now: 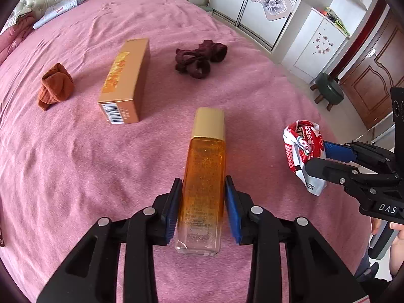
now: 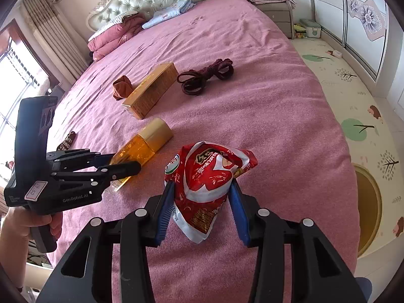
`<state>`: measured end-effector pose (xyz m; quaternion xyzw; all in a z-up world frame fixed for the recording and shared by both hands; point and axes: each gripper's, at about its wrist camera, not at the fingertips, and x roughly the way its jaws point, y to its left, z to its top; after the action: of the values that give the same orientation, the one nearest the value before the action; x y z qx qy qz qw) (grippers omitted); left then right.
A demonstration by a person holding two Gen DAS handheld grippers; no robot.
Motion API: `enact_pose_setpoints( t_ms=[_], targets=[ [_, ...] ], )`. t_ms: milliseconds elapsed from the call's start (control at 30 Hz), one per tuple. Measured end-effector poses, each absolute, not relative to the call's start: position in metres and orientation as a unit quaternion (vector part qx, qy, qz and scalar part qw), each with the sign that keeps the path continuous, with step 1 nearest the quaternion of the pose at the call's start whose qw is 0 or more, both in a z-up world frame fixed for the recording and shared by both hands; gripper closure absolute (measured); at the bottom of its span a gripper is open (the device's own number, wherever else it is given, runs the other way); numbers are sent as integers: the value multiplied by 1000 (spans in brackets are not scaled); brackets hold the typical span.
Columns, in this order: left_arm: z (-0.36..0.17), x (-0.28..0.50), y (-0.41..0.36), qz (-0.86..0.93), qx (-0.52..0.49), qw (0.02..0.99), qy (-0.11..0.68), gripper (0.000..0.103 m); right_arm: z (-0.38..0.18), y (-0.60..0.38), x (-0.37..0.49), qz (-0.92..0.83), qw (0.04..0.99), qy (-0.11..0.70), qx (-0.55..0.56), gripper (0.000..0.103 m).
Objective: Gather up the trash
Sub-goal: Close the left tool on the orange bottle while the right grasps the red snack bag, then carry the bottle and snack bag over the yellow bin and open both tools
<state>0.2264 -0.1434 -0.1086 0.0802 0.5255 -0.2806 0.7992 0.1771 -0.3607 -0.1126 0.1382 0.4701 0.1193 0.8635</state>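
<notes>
An amber bottle [image 1: 205, 176] with a gold cap lies on the pink bed, and my left gripper [image 1: 204, 189] is shut on its lower half. It also shows in the right wrist view [image 2: 141, 151], held by the left gripper [image 2: 126, 162]. My right gripper [image 2: 200, 197] is shut on a crumpled red and white snack wrapper [image 2: 207, 181] and holds it above the bed. In the left wrist view the wrapper [image 1: 301, 149] hangs in the right gripper [image 1: 319, 157] at the right.
On the pink bedspread [image 1: 75, 164] lie a gold carton [image 1: 125, 80], an orange rolled sock [image 1: 55, 85] and a dark maroon sock bundle [image 1: 199, 59]. A green stool [image 1: 328, 89] stands on the floor. A round bin [image 2: 366, 209] sits beside the bed.
</notes>
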Motion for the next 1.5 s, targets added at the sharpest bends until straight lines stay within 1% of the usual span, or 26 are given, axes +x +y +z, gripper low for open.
enact_pose_setpoints(
  t_ms=[267,633,1233,1500],
  targets=[
    [-98,201,-174,-292,40,803,518,71,-98,-391,152,111,874,448,151,61],
    [-93,179,-248,-333,17,786,521,71,-94,-457,118,83,882,432,171,62],
    [-94,154,-390,-394,41,753,526,71,-103,-589,71,8,885,415,209,62],
    [-105,154,-441,-406,54,737,537,71,-113,-633,57,-19,881,416,223,62]
  ],
)
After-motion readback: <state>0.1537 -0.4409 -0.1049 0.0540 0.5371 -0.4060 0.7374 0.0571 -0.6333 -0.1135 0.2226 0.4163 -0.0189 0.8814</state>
